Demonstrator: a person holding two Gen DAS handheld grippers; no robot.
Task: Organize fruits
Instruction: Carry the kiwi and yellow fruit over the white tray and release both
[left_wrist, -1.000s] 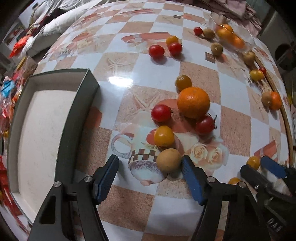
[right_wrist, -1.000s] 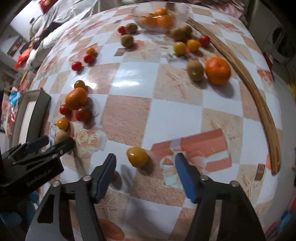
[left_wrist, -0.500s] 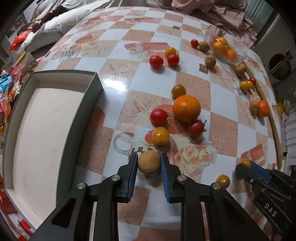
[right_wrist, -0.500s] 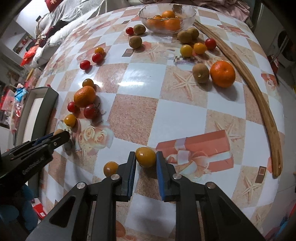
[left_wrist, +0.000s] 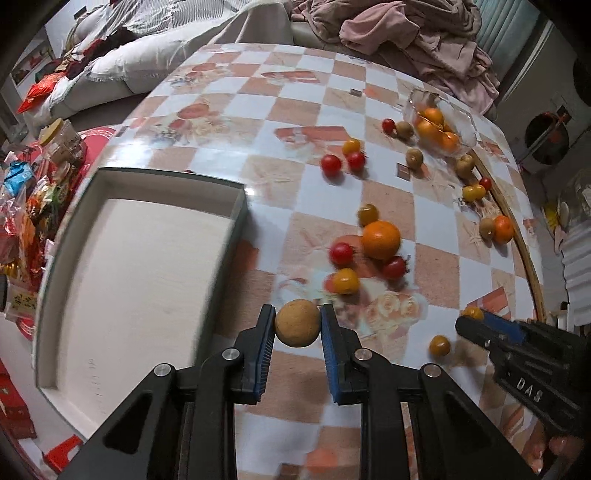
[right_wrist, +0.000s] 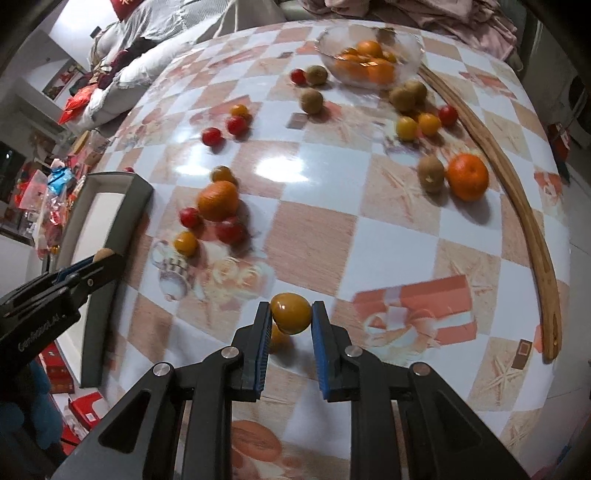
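My views are dim and warm. Overhead light leaves white glare on the table (right_wrist: 282, 170) toward 11 o'clock. Fisheye bends the edges and blackens corners. Motion blur smears the tray (left_wrist: 140, 273) and nearby fruit; shadows stay soft.

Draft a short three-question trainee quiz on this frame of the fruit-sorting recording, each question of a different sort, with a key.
1. True or false: the left gripper is shut on a round tan-brown fruit.
2. Multiple choice: what does the right gripper hold? A) a red cherry tomato B) a yellow-orange cherry tomato C) a large orange
3. Fill in: the clear glass bowl at the far side of the checkered tablecloth contains ____, while the dark-rimmed rectangular tray shows no fruit inside.

Key: 1 true; 2 B; 3 oranges.
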